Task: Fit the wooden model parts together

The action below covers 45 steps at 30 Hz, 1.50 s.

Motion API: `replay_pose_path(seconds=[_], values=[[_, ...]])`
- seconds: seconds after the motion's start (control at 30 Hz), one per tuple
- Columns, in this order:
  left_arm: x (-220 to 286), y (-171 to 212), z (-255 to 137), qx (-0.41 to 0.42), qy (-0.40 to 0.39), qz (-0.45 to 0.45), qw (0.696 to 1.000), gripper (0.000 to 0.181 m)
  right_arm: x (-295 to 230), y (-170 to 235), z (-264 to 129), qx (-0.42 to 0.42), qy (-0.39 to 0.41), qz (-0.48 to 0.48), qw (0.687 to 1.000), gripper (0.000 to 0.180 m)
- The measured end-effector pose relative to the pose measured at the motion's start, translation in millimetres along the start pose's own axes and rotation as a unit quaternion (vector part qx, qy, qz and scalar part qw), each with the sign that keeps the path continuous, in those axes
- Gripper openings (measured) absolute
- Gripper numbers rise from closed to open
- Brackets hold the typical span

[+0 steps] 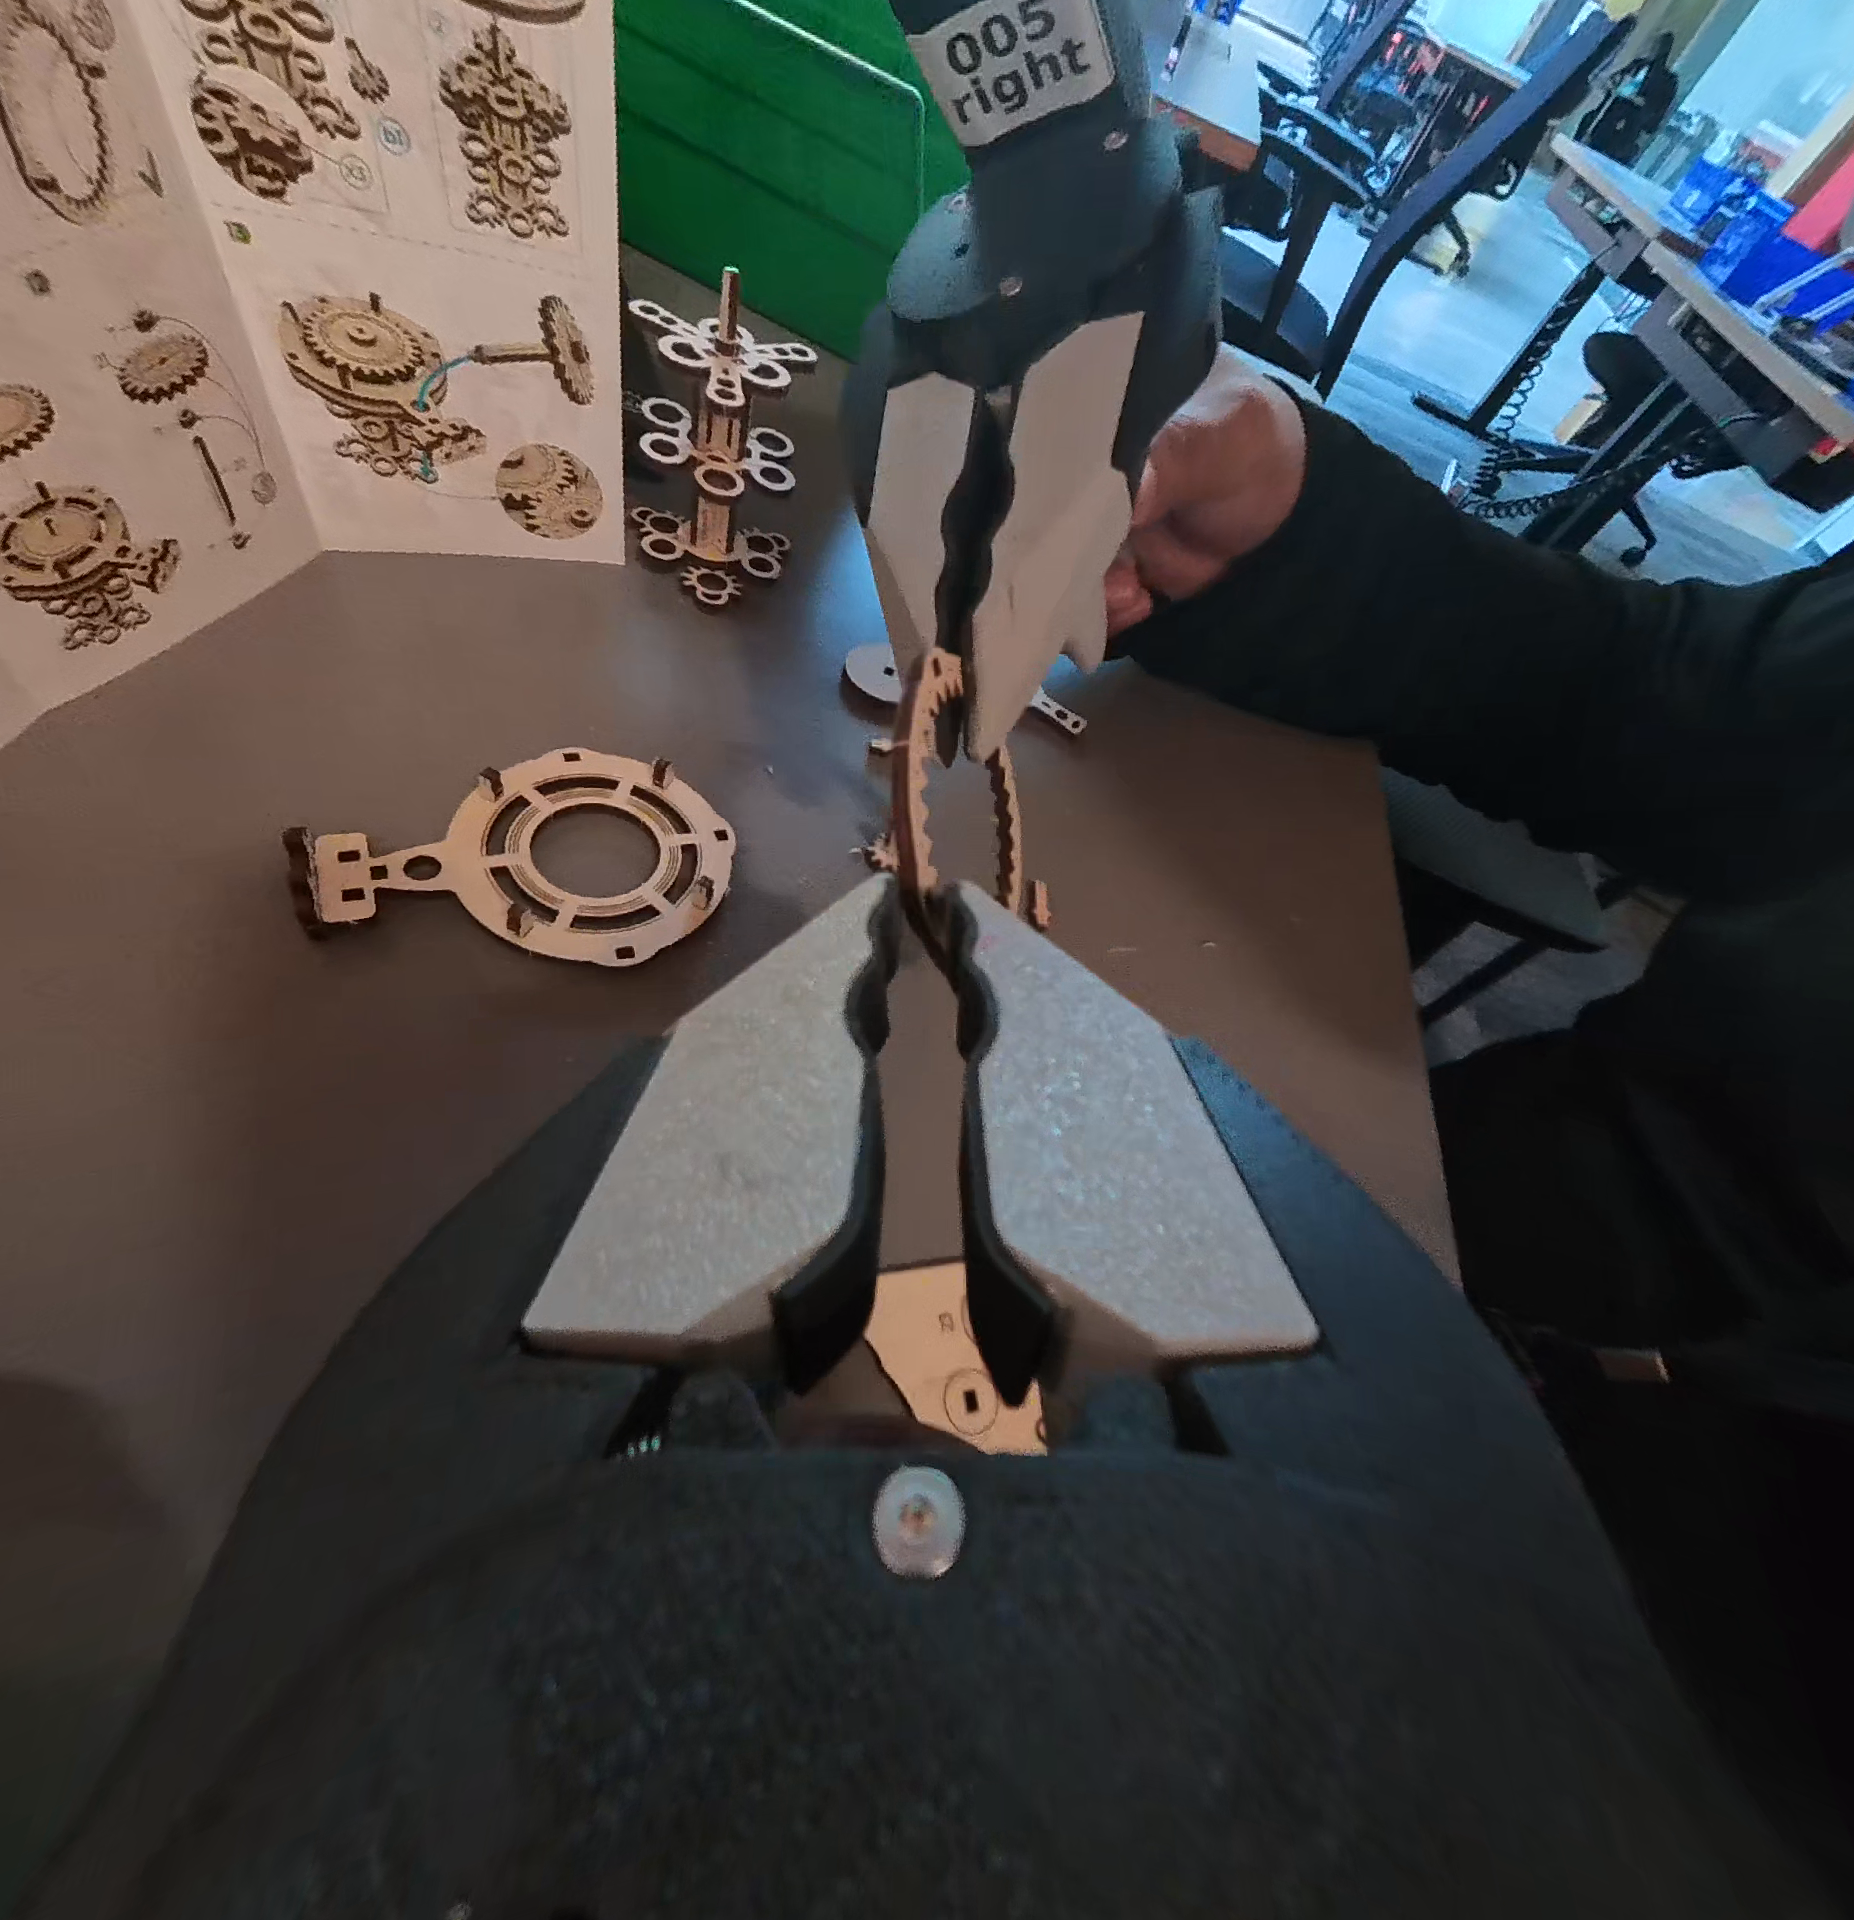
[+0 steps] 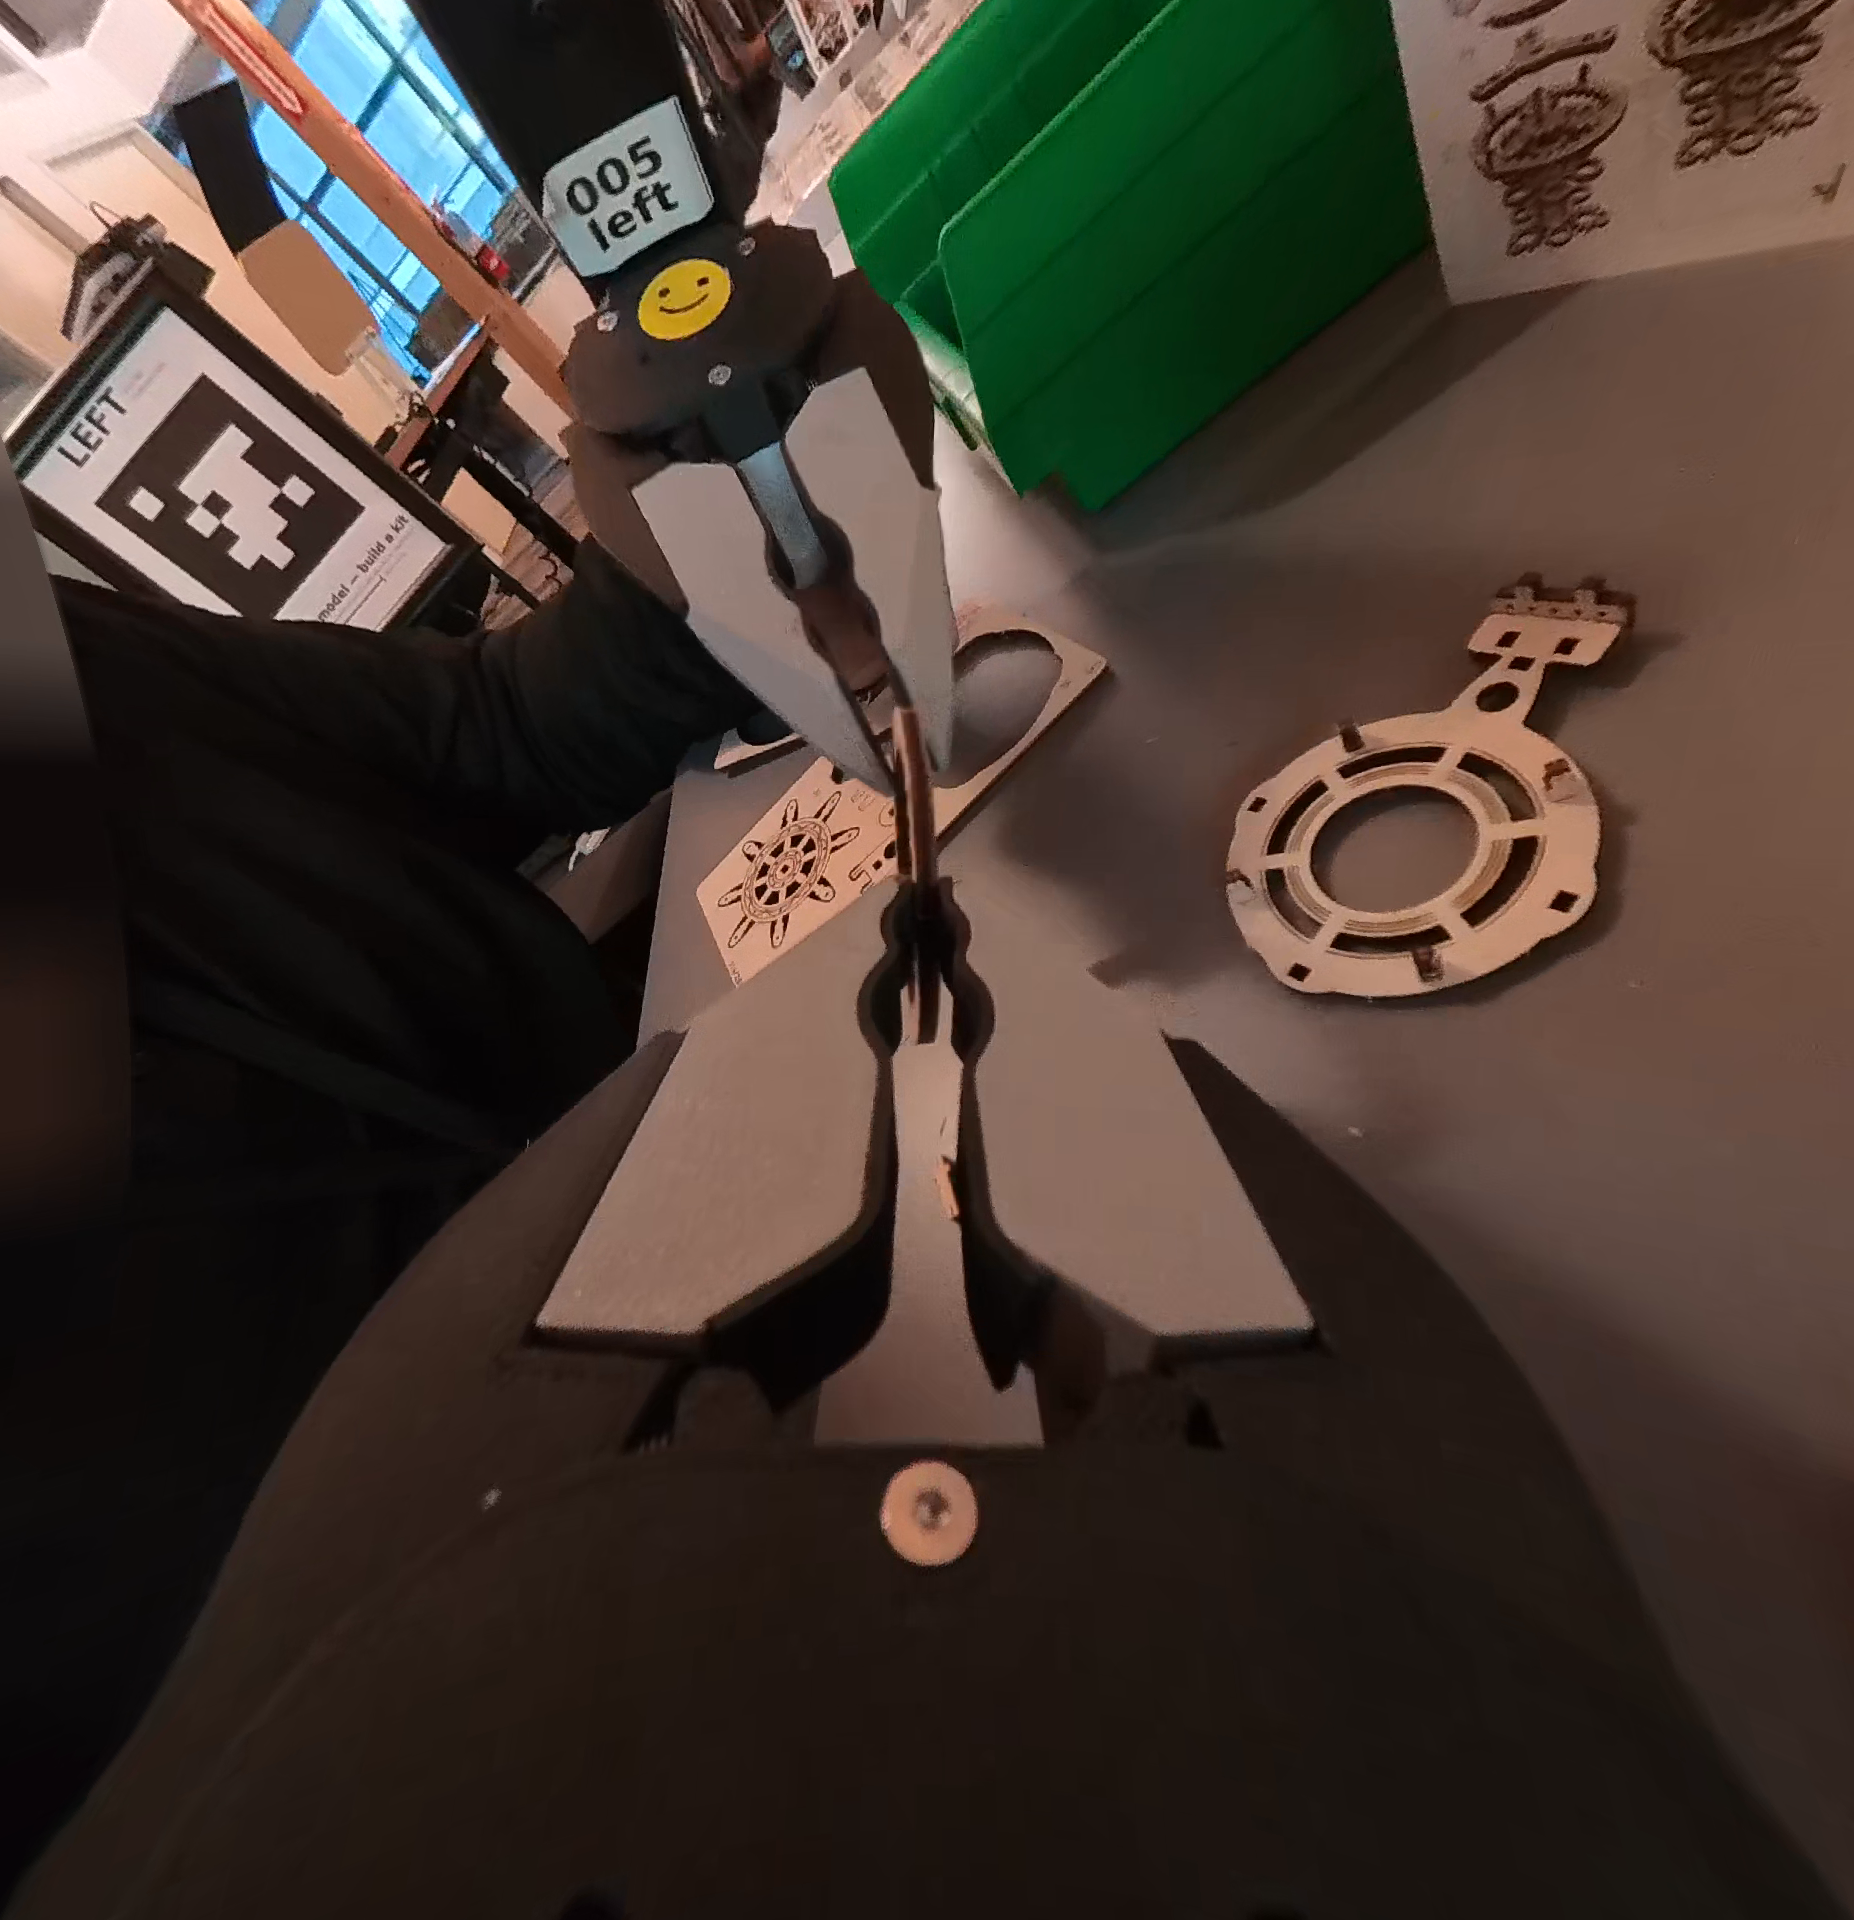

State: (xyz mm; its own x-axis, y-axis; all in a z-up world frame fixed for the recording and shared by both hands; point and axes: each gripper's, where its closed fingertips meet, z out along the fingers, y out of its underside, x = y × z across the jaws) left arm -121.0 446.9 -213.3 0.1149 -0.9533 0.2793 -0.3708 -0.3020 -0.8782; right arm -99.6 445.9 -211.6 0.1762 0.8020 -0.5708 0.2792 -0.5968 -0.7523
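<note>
Both grippers pinch one toothed wooden ring (image 1: 954, 790) in the air above the table (image 1: 227, 1039): the left gripper (image 1: 921, 914) clamps its near edge, the right gripper (image 1: 959, 717) its far edge. The round slotted base plate (image 1: 549, 852) lies flat at left, unjoined; a finished tiered tower (image 1: 720, 436) stands far behind. Judged partway: ring still to be seated.

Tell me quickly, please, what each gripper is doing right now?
Left gripper: shut on the toothed wooden ring.
Right gripper: shut on the same ring, opposite edge.
</note>
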Motion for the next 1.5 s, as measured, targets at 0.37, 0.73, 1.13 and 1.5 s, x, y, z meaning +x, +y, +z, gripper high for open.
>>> replay_pose_path(seconds=[0.37, 0.73, 1.13, 1.5], values=[[3, 11, -3, -0.031, 0.028, -0.027, 0.999, 0.002, -3, 10, 7, -0.028, -0.012, 0.003, 1.000, 0.001], [-3, 18, -12, -0.051, 0.031, -0.044, 0.997, 0.000, 0, 6, 2, -0.018, 0.002, -0.004, 1.000, 0.013], [-20, 30, -11, -0.075, -0.007, -0.050, 0.996, 0.000, 9, 4, -3, -0.016, 0.032, -0.010, 0.999, 0.012], [-33, 47, -8, -0.122, -0.054, -0.028, 0.991, 0.007, 12, -6, -12, 0.016, 0.041, -0.011, 0.999, 0.010]])
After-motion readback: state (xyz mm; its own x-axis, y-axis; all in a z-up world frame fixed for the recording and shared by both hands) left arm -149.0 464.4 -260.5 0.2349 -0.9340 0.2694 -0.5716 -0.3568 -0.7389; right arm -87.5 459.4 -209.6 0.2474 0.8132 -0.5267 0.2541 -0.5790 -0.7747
